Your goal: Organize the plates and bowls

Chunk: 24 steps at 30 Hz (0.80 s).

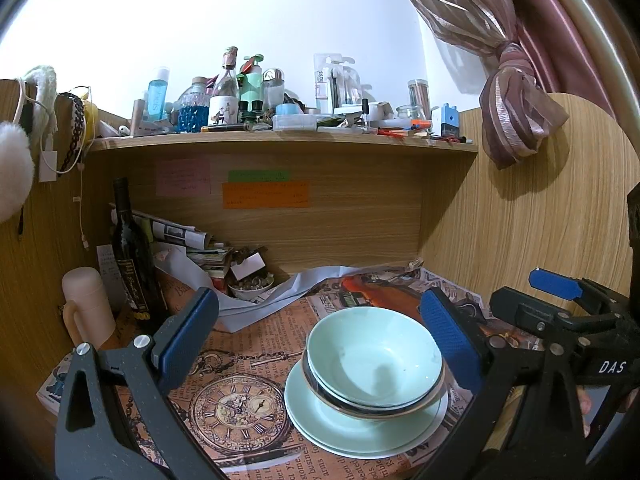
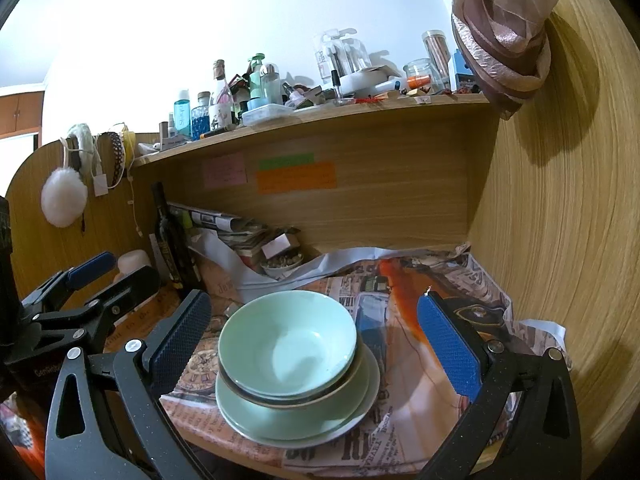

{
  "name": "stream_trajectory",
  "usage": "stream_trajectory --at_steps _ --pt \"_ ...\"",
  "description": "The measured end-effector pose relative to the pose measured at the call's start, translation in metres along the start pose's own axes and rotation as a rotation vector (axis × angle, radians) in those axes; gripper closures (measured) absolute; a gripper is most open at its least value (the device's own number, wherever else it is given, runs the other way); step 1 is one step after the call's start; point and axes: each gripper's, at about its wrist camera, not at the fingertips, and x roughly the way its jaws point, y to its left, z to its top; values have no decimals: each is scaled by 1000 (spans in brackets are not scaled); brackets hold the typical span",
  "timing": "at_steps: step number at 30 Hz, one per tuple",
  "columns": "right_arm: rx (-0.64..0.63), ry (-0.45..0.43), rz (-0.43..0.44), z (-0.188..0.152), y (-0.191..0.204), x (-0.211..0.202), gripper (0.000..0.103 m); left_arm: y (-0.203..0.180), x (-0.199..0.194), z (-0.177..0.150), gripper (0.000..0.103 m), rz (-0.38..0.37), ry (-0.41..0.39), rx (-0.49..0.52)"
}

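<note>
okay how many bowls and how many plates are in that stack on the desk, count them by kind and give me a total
Bowls: 2, a pale green bowl nested in a dark-rimmed bowl.
Plates: 2, both pale green; upper plate, lower plate.
Total: 4 pieces in one stack.

bowls nested on plates | bottle behind-left | shelf above
</note>
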Motion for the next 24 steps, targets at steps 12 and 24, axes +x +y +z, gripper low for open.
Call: stream_trajectory --at_steps 12,24 --pt "1 0 2 0 -1 0 0 -2 0 -2 0 -4 0 5" --pt "-1 0 -4 1 4 0 0 -7 1 -2 0 -8 3 1"
